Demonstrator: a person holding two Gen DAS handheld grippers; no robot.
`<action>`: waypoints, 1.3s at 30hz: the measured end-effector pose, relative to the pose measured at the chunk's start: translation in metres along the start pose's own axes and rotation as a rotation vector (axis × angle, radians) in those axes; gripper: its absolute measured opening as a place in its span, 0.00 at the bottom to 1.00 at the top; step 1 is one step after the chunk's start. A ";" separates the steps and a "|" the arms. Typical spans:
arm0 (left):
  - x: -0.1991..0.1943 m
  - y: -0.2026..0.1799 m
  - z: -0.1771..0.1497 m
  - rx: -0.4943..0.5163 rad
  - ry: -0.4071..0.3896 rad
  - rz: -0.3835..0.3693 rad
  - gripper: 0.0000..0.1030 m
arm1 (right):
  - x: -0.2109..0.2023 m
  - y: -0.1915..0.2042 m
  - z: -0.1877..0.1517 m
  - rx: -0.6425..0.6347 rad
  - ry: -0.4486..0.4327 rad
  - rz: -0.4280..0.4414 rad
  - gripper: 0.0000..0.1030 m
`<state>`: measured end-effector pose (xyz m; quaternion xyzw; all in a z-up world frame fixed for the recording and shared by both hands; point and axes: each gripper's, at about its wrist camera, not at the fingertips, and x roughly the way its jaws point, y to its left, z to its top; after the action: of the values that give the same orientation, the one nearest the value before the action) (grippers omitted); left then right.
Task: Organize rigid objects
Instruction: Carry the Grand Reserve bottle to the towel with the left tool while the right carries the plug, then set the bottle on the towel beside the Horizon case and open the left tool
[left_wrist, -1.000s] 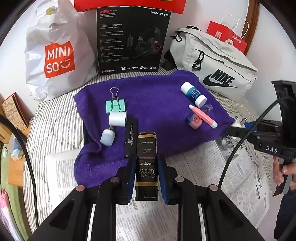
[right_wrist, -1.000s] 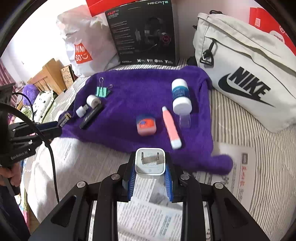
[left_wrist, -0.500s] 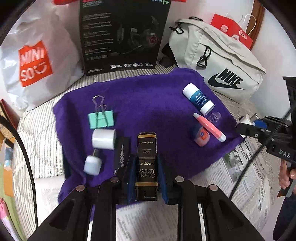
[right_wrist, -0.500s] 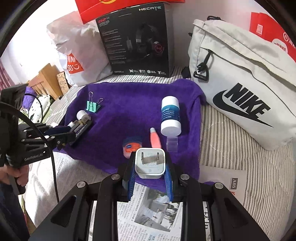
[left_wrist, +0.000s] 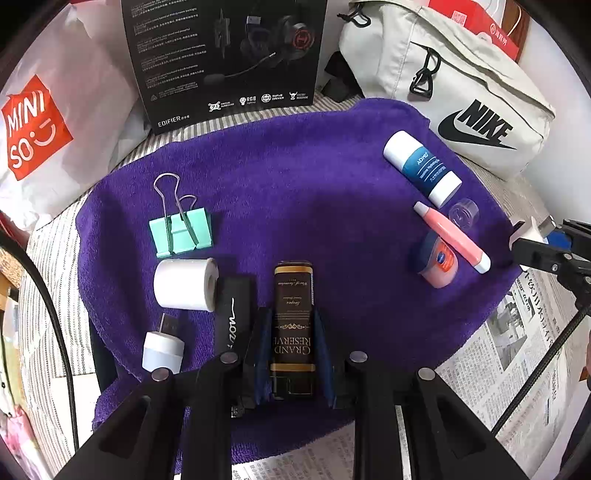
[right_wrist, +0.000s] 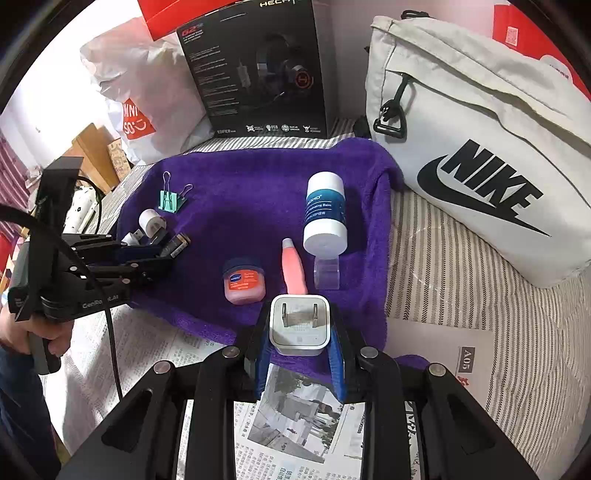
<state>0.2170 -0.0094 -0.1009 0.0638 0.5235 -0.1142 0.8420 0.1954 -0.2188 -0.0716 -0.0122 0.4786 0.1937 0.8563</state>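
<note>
Both grippers have been brought forward over the purple towel (left_wrist: 332, 206) since a second ago. A black tin (left_wrist: 293, 328) with gold lettering is pinched by the left gripper (left_wrist: 293, 354), just beside a black case (left_wrist: 233, 314) and white roll (left_wrist: 184, 283). A white plug adapter (right_wrist: 299, 324), prongs up, is clamped in the right gripper (right_wrist: 300, 354) at the towel's near edge.
</note>
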 end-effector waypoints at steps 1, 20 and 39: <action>0.000 0.000 0.000 0.000 0.000 -0.001 0.22 | 0.001 0.000 0.000 0.000 0.001 0.002 0.26; -0.024 0.003 -0.014 -0.041 -0.020 -0.060 0.45 | -0.010 -0.003 0.004 0.014 -0.011 -0.021 0.26; -0.076 0.047 -0.083 -0.166 -0.100 0.004 0.61 | 0.056 0.032 0.058 -0.043 -0.002 -0.027 0.26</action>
<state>0.1245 0.0641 -0.0702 -0.0108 0.4881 -0.0719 0.8697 0.2576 -0.1593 -0.0816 -0.0366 0.4733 0.1925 0.8588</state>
